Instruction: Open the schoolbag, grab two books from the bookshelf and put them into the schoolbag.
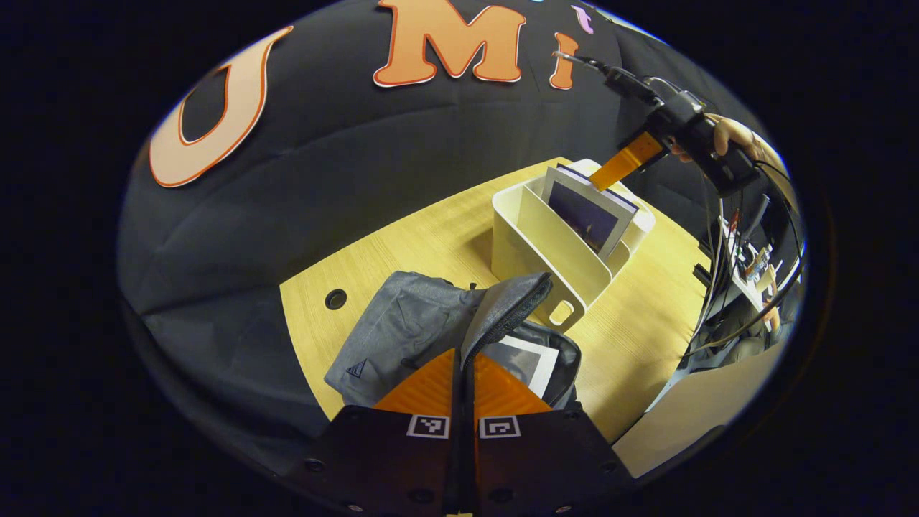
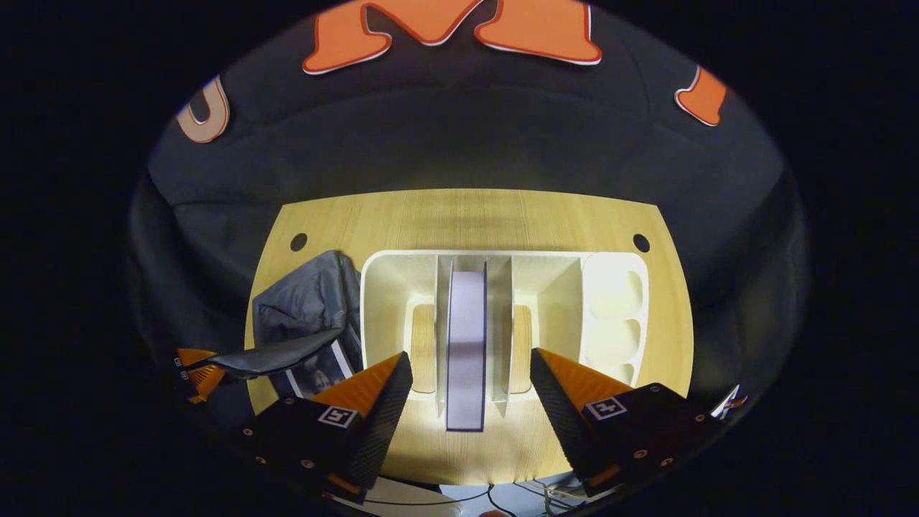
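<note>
I am holding my right tool [image 2: 467,402] with its fingers spread wide, hovering above the book [image 2: 467,345] standing upright in the middle slot of the white bookshelf [image 2: 388,287]. My left tool [image 1: 463,380] is pinching the grey schoolbag's flap [image 1: 510,305], lifting it. Another book [image 1: 528,359] is lying inside the schoolbag [image 1: 402,323] on the table [image 1: 431,230].
</note>
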Motion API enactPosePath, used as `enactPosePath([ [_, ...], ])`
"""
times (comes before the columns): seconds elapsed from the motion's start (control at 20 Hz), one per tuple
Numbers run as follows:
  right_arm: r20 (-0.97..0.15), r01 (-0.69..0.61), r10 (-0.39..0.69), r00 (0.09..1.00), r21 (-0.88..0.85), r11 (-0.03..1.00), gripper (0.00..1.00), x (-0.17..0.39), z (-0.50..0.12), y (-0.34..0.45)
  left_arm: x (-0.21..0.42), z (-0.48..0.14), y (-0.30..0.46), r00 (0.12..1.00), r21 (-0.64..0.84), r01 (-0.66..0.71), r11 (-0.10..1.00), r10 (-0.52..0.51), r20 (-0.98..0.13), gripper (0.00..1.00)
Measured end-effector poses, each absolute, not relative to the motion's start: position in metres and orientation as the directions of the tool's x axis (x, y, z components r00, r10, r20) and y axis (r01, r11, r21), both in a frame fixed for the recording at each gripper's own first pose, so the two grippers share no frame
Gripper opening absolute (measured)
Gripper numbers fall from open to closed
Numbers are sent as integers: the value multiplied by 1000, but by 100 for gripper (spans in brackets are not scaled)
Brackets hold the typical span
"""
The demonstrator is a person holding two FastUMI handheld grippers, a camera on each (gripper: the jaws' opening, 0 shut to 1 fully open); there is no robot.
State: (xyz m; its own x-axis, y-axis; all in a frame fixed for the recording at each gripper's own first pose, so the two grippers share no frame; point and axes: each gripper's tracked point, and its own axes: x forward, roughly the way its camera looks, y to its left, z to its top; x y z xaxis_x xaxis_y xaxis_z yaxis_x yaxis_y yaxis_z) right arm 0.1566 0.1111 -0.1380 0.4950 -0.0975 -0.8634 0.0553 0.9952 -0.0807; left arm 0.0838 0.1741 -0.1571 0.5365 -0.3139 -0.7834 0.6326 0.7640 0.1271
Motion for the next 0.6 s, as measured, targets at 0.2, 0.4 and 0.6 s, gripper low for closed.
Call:
enactPosePath([
  [0.2,-890,41,-103,444,-95,995,99,172,-164,106,87,-163,176,539,136,620,773,-294,-789,1],
  [0.4,-912,61,-102,397,-84,995,81,176,-189,100,88,-165,175,542,145,613,777,-279,-793,1],
  [0.6,-918,96,-85,389,-51,994,39,176,-198,99,86,-166,175,537,149,617,773,-274,-798,1],
])
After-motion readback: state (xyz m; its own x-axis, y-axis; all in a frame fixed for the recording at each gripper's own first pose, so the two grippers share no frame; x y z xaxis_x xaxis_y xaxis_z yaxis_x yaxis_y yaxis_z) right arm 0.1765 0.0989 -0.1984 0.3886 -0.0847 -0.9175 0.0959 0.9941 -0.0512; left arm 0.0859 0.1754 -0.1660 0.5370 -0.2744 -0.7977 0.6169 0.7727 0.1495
